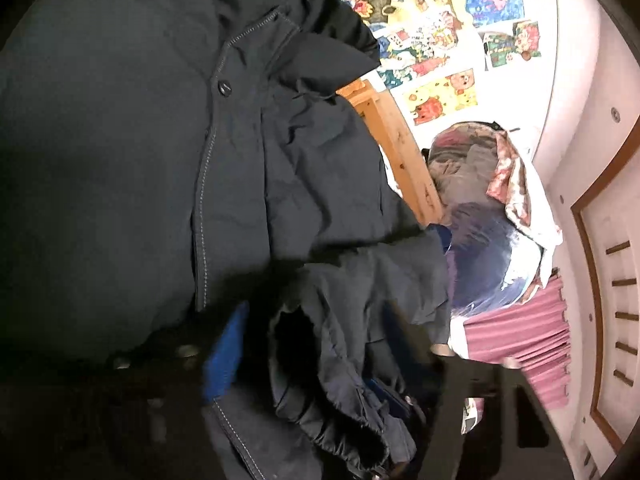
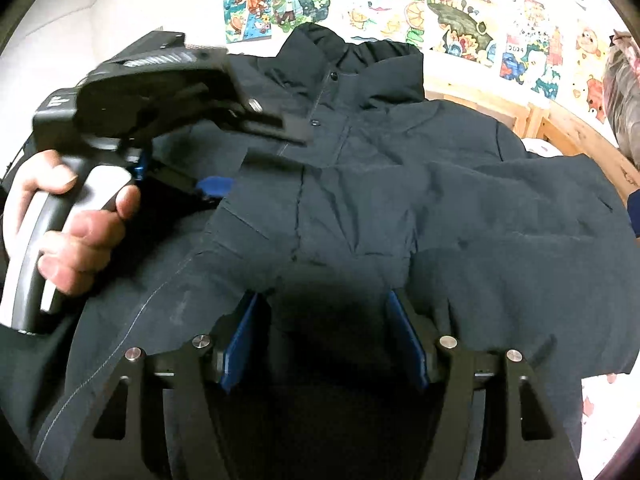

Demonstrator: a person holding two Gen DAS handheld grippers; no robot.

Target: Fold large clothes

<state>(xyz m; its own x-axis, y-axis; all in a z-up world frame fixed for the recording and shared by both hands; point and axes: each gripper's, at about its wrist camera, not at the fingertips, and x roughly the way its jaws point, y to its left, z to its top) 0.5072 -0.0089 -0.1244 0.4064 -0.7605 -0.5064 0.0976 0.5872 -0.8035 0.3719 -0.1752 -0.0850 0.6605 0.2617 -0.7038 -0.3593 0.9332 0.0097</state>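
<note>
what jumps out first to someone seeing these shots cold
A big dark navy padded jacket lies spread front-up, filling both views. Bright children's drawings cover the white wall behind it. At left in the right wrist view, a hand grips the left gripper, its blue pad against the jacket.

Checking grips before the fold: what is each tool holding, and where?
Left tool grips the jacket at a sleeve cuff. Right tool stands open around a fabric bunch; not clamped.

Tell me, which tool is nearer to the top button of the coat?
Left. The left tool reaches over the coat from the side, close below the top button. The right tool is down at the lower part of the coat, far from the button.
</note>
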